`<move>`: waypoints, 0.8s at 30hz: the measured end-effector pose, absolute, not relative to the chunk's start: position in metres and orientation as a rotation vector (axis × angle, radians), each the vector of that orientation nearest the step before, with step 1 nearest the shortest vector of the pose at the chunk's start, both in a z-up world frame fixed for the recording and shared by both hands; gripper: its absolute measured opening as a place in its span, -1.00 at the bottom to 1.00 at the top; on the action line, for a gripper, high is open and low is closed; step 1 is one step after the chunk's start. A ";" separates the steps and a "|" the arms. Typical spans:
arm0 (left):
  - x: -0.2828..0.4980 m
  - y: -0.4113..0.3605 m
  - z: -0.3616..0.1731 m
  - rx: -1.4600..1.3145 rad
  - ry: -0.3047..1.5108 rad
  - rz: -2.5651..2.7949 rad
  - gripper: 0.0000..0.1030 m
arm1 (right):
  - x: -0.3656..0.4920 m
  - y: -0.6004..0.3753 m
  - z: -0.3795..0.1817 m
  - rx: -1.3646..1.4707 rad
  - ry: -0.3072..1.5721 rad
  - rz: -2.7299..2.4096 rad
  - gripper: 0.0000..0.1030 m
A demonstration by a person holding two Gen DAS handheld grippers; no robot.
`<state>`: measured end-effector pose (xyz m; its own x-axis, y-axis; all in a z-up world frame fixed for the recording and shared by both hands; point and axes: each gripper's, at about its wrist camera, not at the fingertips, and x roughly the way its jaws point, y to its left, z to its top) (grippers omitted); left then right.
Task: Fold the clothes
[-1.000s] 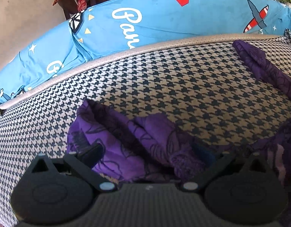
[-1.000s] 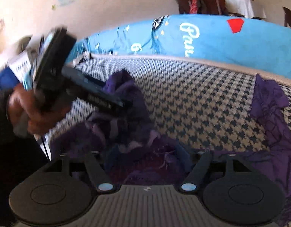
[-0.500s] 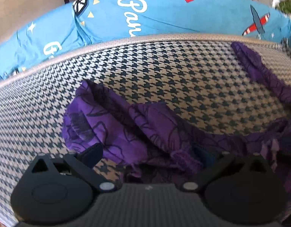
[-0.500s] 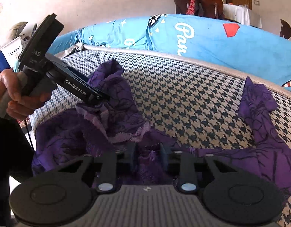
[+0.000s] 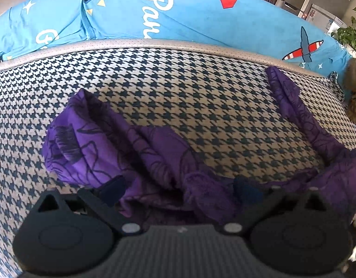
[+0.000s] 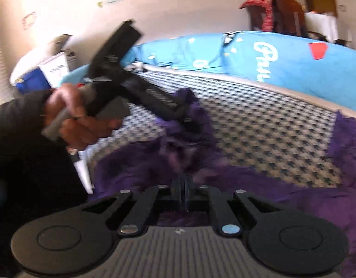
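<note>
Fingers [image 6: 178,191] of the right gripper [image 6: 181,194] now closed on the purple garment [image 5: 141,153]; a second ago they stood wide apart.

Right gripper: both fingers meet at the centreline, pinching a fold of cloth at the garment's near edge. Left gripper [image 5: 178,187]: fingers [image 5: 113,187] spread wide, as in the earlier frames, with bunched purple fabric lying between them; contact with the pads cannot be told. In the right wrist view, the left gripper is tilted nose-down over the garment, held by a hand [image 6: 73,115] in a dark sleeve [image 6: 20,139]. Garment: crumpled on the houndstooth cushion [image 5: 178,97], long axis running left to right along the near edge, one end turned up toward the blue printed cover [image 5: 178,11] at far right.
</note>
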<state>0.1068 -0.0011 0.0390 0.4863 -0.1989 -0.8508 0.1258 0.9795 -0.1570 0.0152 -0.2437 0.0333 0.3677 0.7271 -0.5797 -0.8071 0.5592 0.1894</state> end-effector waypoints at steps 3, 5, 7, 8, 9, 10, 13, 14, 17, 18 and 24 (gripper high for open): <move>0.108 -0.006 0.038 -0.076 1.056 -0.196 1.00 | 0.009 -0.235 0.030 -0.181 0.675 1.001 -0.88; 0.110 -0.010 0.038 -0.077 1.058 -0.190 1.00 | 0.009 -0.236 0.031 -0.186 0.668 0.979 -0.87; 0.112 -0.013 0.037 -0.080 1.065 -0.182 1.00 | 0.010 -0.240 0.034 -0.167 0.644 0.953 -0.86; 0.113 -0.014 0.036 -0.081 1.069 -0.178 1.00 | 0.011 -0.243 0.036 -0.156 0.632 0.931 -0.83; 0.114 -0.015 0.036 -0.083 1.073 -0.176 1.00 | 0.012 -0.247 0.038 -0.146 0.620 0.909 -0.76; 0.115 -0.017 0.035 -0.087 1.078 -0.177 1.00 | 0.015 -0.249 0.039 -0.135 0.614 0.889 -0.62; 0.116 -0.022 0.034 -0.082 1.086 -0.180 1.00 | 0.020 -0.253 0.040 -0.126 0.608 0.800 0.12; 0.116 -0.024 0.033 -0.077 1.089 -0.179 1.00 | 0.021 -0.253 0.039 -0.127 0.612 0.789 0.19; 0.118 -0.033 0.028 -0.055 1.109 -0.178 1.00 | 0.024 -0.250 0.036 -0.133 0.626 0.772 0.25; 0.119 -0.036 0.026 -0.045 1.116 -0.179 1.00 | 0.024 -0.249 0.034 -0.138 0.634 0.775 0.30; 0.117 -0.055 0.009 0.047 1.145 -0.151 1.00 | 0.031 -0.236 0.019 -0.232 0.706 0.717 0.36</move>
<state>0.1167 -0.0552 0.0095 0.4039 -0.0957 -0.9098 0.1440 0.9888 -0.0401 0.0308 -0.2361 0.0189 0.5370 0.5214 -0.6631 -0.6714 0.7401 0.0383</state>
